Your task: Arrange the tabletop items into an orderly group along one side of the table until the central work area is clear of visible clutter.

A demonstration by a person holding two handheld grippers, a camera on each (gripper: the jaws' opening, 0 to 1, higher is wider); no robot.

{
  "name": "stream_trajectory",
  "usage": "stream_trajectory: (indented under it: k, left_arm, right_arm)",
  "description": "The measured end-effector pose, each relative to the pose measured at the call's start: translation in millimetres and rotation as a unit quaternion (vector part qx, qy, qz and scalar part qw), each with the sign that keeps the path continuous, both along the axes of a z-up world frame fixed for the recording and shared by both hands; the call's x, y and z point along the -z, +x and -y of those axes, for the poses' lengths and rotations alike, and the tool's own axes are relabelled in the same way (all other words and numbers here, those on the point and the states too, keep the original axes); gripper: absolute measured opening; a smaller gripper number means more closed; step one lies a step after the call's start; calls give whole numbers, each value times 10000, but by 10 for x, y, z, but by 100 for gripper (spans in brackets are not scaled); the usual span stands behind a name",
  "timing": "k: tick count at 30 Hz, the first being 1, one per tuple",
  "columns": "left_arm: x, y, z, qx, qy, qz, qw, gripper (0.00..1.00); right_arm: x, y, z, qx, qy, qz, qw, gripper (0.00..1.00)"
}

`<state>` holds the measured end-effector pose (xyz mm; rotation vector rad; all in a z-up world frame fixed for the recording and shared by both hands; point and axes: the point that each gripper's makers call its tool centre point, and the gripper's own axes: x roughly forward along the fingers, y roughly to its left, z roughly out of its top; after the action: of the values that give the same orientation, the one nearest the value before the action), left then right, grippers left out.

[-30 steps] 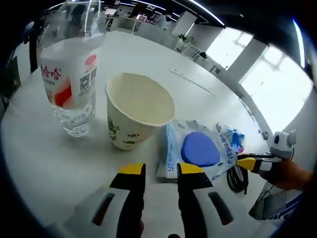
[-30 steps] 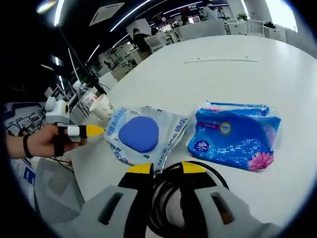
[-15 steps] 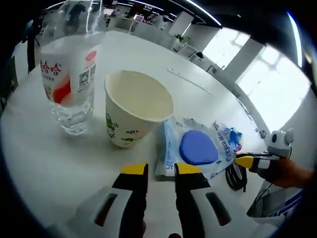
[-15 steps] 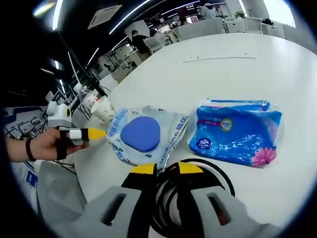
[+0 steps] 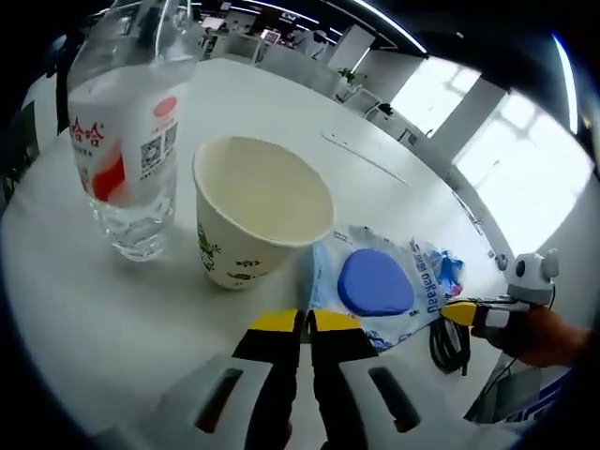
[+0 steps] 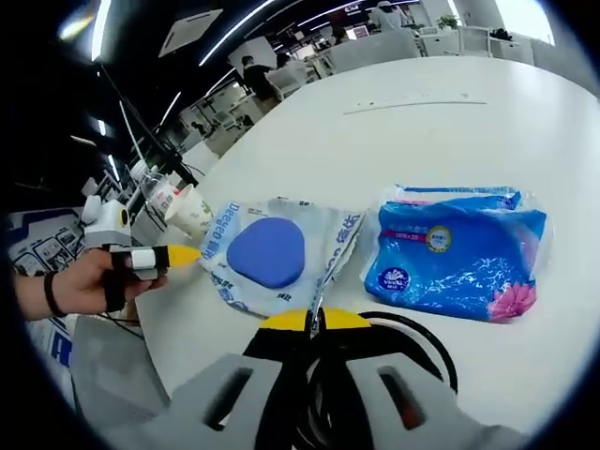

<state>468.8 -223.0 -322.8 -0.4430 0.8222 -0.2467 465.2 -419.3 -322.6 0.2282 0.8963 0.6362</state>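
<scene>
- Left gripper [image 5: 302, 323]: jaws drawn together until the yellow tips all but meet, at the near edge of the wipes packet [image 5: 375, 286]; whether they pinch its film cannot be told.
- Right gripper [image 6: 314, 321]: tips closed together over the black cable coil [image 6: 417, 342], just beside the packet's opposite corner; a grip on cable or film cannot be told.
- The packet lies between the two grippers, its long axis running from one toward the other.
- Left gripper view adds, beyond the packet, a paper cup [image 5: 253, 220] touching its edge, then a water bottle [image 5: 127, 141].
- Right gripper view adds a blue tissue pack [image 6: 459, 248] beside the packet, on the white table [image 6: 412, 141].
</scene>
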Motion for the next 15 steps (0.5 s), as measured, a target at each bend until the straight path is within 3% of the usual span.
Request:
stream_trajectory:
  k: [15]
  left_arm:
    - [-6, 49, -38, -152, -40, -10, 9999, 3]
  right_arm:
    - [-12, 73, 17, 26, -6, 16, 10000, 1]
